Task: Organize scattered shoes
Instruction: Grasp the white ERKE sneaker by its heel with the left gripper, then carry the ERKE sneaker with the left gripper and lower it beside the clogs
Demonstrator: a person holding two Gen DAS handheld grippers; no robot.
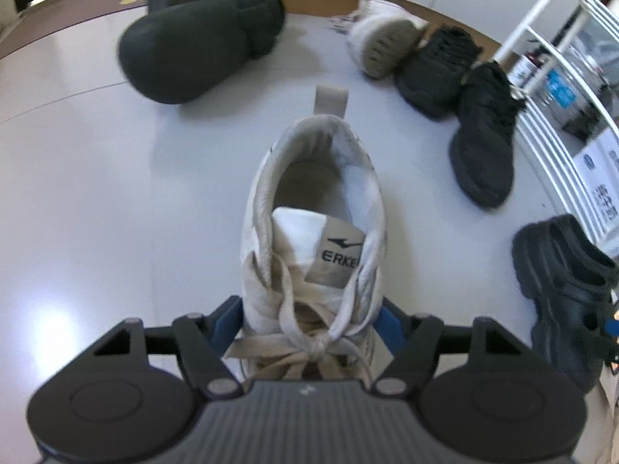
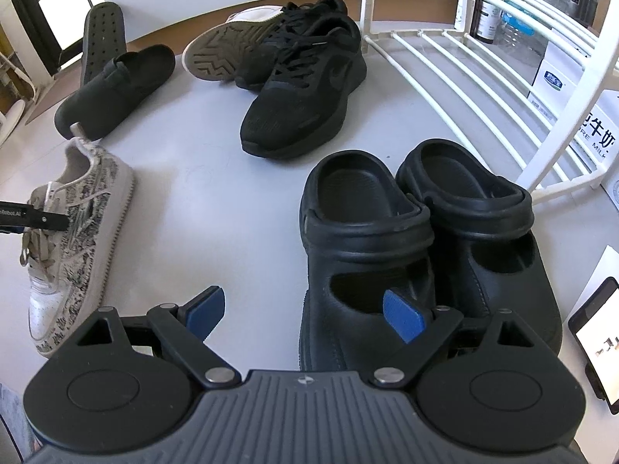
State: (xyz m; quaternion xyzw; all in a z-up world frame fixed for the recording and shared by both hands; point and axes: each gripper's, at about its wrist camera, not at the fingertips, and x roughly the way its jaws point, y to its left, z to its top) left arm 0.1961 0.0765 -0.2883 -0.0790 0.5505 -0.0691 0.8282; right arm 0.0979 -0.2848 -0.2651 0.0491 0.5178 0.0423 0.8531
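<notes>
Right now the left gripper [image 1: 311, 323] is clamped around the laced forepart of a white sneaker [image 1: 315, 232], its blue pads [image 1: 226, 326] pressing on either side of the upper just beside the knotted laces, with the heel and pull tab pointing away from the camera. From the right wrist view the same sneaker [image 2: 77, 232] sits at the left on the pale floor [image 2: 216, 208], the left tool's black finger reaching across its laces. The right gripper [image 2: 305, 315] is spread wide and grasps nothing; one pad hangs over bare floor, the other sits in front of the near shoe of a pair of black clogs [image 2: 367, 239], which stand side by side just beside the foot of a white wire shoe rack [image 2: 464, 62]. Whether that pad touches the clog cannot be told. Farther back, a pair of black lace-up trainers [image 2: 305, 89] lies close together, with a second white sneaker [image 2: 228, 50] tipped on its side against them, its tread showing. To the left lies a dark grey slipper [image 2: 116, 89], and its mate [image 2: 102, 42] stands on edge behind it, sole outward.
</notes>
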